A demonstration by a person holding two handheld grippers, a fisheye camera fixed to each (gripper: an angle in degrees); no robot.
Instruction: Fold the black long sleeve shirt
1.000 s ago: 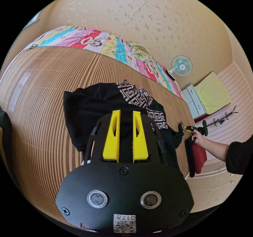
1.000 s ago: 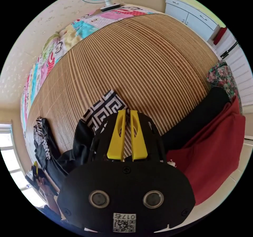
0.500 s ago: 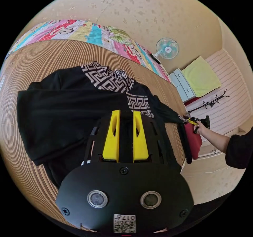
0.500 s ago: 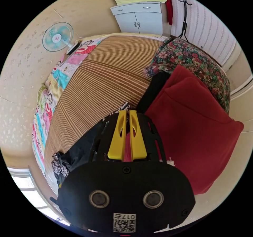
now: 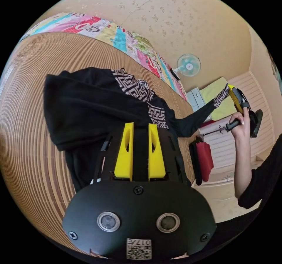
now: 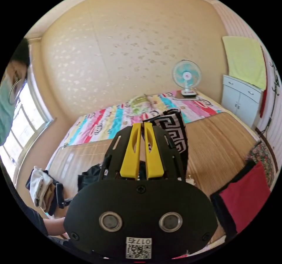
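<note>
The black long sleeve shirt (image 5: 97, 105) lay bunched on the slatted mat (image 5: 26, 105). The right gripper (image 5: 232, 95) pinched its patterned cuff (image 6: 173, 128) and held the sleeve aloft, probably to straighten it; the left gripper (image 5: 140, 127) hovered parted (holding nothing)

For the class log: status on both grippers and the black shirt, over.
Right gripper shut on patterned cuff, sleeve lifted. Left gripper open over black long sleeve shirt on bamboo mat. Red cushion at mat edge, not obstructing.
</note>
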